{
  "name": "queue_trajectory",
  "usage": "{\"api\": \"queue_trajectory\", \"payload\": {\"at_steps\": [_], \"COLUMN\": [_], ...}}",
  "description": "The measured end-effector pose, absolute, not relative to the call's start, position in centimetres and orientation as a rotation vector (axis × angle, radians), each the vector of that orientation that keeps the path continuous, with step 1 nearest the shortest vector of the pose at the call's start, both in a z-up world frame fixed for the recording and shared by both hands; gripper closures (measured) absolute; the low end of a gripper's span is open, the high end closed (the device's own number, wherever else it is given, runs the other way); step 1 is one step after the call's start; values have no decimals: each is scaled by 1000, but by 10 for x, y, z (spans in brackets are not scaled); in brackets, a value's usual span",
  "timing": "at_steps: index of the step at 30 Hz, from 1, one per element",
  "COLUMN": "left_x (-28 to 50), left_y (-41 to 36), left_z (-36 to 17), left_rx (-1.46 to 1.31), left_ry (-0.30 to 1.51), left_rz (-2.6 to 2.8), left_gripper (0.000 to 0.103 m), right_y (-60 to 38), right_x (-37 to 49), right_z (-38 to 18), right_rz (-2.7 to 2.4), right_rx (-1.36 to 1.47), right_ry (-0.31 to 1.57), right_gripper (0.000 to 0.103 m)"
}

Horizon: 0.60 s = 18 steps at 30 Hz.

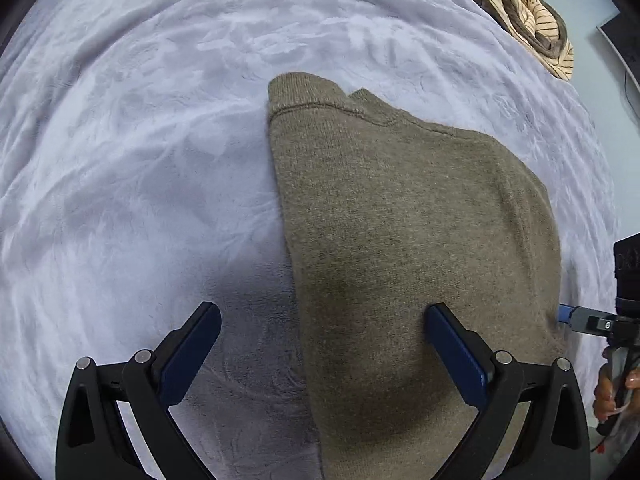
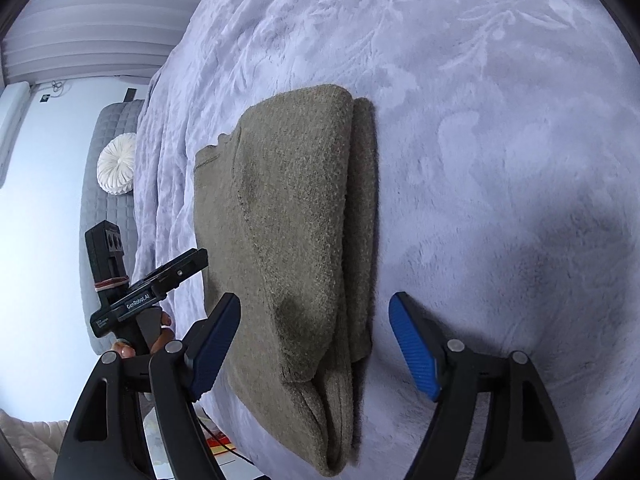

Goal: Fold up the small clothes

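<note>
An olive-brown knitted garment (image 1: 400, 220) lies folded flat on a pale lavender blanket (image 1: 140, 160). In the right wrist view the garment (image 2: 288, 220) shows stacked folded layers along its right edge. My left gripper (image 1: 322, 320) is open and empty, hovering just above the garment's left edge, one finger over the blanket and one over the knit. My right gripper (image 2: 316, 320) is open and empty, straddling the garment's near end. The right gripper also shows at the left wrist view's right edge (image 1: 580, 318); the left gripper shows at the left of the right wrist view (image 2: 176, 268).
A cream striped garment (image 1: 532, 24) lies crumpled with a brown one at the far right of the bed. Beyond the bed's left edge in the right wrist view stand a grey quilted seat (image 2: 112, 152) with a white round cushion (image 2: 116, 168), and window blinds (image 2: 92, 20).
</note>
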<state>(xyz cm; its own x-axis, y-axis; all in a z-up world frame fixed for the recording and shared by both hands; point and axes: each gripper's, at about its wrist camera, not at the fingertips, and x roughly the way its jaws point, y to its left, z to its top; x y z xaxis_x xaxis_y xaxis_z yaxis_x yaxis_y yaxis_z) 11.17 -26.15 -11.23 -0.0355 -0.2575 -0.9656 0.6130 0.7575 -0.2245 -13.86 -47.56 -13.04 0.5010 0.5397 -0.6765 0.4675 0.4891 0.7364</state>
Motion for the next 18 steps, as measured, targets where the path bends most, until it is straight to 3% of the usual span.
{"api": "queue_trajectory", "payload": {"at_steps": [12, 14, 18], "left_x": [119, 114, 96], "left_y": [-231, -239, -265], "left_z": [-118, -131, -131], "left_rx": [217, 199, 252], "left_ry": [1537, 1612, 1586], "left_rz": [-746, -802, -894], "left_gripper": [0, 0, 0], "right_y": [-475, -474, -469], "right_x": [-119, -115, -99], "right_z": [-141, -144, -150], "right_rz": [131, 161, 194], "right_rx": [1110, 1112, 1122], "right_ry": [1136, 1139, 1132], "right_gripper": [24, 24, 24]}}
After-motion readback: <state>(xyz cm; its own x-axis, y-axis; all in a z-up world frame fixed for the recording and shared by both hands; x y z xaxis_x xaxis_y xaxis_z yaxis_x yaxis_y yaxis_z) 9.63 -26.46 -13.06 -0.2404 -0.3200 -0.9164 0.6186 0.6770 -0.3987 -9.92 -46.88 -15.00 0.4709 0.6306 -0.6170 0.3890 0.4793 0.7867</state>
